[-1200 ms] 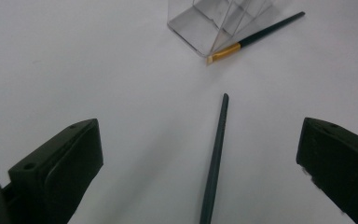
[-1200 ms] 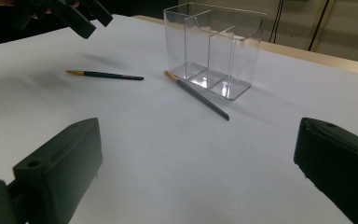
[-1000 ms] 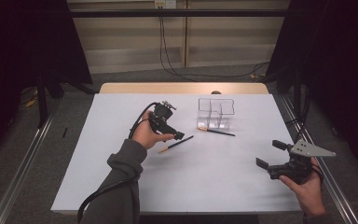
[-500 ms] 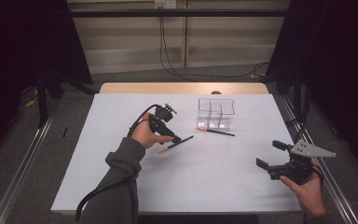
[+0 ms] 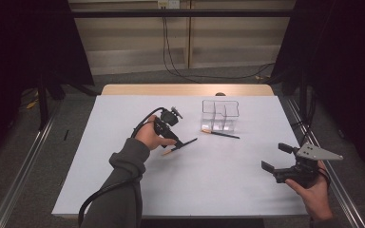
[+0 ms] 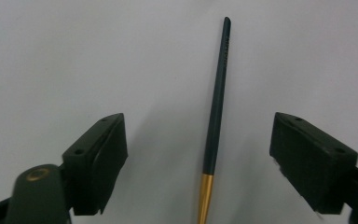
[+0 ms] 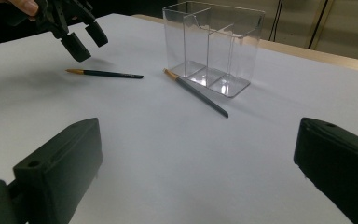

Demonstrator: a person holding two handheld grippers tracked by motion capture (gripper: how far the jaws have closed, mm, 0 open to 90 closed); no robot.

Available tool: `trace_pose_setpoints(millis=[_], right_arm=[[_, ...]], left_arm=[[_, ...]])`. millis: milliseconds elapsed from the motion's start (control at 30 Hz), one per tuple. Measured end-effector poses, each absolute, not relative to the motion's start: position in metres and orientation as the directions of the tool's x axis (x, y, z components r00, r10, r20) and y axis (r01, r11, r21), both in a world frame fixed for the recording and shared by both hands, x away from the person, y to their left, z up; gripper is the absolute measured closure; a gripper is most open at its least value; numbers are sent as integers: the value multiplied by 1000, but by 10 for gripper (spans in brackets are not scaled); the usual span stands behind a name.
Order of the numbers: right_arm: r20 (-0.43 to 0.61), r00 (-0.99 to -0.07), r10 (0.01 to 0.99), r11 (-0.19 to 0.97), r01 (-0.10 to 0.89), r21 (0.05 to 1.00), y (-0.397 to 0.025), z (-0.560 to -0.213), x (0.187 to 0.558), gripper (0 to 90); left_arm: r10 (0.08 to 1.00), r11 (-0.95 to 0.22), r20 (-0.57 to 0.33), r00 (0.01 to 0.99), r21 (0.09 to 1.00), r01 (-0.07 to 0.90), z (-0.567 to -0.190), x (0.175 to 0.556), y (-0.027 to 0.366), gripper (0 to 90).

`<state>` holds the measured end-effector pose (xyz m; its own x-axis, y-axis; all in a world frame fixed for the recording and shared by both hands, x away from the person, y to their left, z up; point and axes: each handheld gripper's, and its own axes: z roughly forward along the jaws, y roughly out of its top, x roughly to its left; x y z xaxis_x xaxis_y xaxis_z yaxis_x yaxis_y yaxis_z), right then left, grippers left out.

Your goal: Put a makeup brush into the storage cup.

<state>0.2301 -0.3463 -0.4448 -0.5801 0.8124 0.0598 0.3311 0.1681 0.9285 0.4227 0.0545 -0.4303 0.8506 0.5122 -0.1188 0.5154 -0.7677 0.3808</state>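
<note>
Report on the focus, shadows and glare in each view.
High view: bright, even light on the white table, dark surroundings. Left gripper view: the pen is fairly sharp, the near jaws soft, with faint shadow. Right gripper view: blurred near jaws, with glints on the clear organiser.

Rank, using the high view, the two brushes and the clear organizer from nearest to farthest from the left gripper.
1. Brush directly under the left gripper, lying between its open jaws.
2. Second brush, to the right, lying in front of the organizer.
3. Clear organizer, farther right and back.
</note>
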Motion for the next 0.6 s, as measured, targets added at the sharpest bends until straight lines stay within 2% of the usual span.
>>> trace_pose_setpoints(millis=[433,600], right_arm=[[64,-578,813,165,335,927,-347,-445,230,4],[63,-577,814,167,338,926,-347,-445,230,4]], left_arm=[[504,-783,-128,854,350,514,-433,422,50,401],[497,-783,-141,856,352,512,-435,422,51,436]])
